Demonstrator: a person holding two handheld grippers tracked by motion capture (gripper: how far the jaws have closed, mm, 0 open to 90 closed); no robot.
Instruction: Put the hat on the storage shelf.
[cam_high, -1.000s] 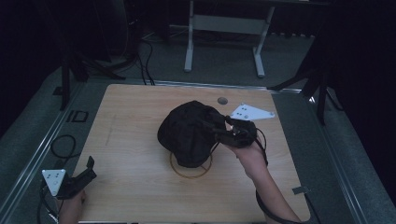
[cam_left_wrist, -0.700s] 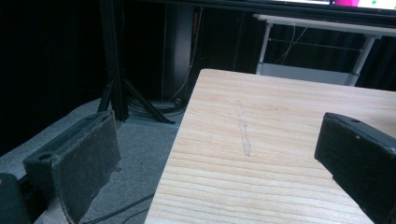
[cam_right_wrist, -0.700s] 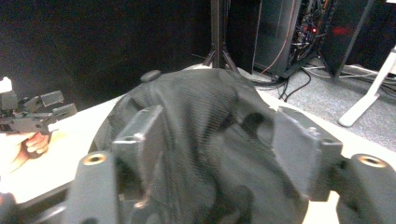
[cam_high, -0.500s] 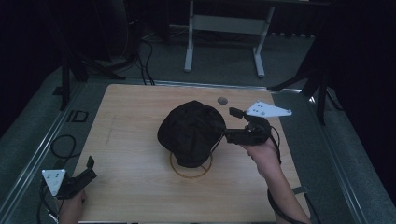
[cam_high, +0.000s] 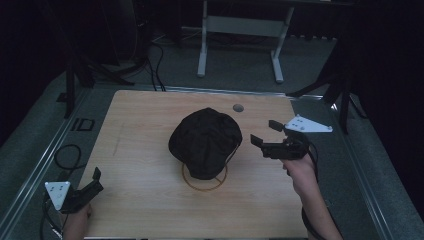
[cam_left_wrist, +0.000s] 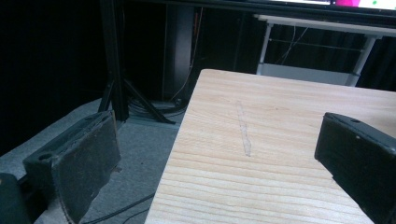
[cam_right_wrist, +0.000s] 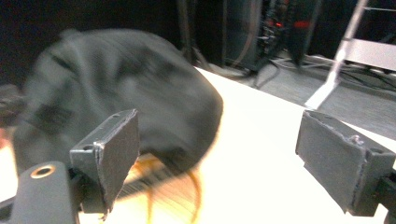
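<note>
Sitting on ring stand (cam_high: 204, 179): black cap (cam_high: 205, 141); right claw (cam_high: 266, 133) just opened, nothing between; left claw (cam_high: 95, 180) spread.

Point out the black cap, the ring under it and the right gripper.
black cap (cam_high: 205, 140), high view, on the middle of its crown.
wire ring (cam_high: 202, 187), high view, on its near arc showing below the cap.
right gripper (cam_high: 265, 132), high view, midway between its open jaw tips.
</note>
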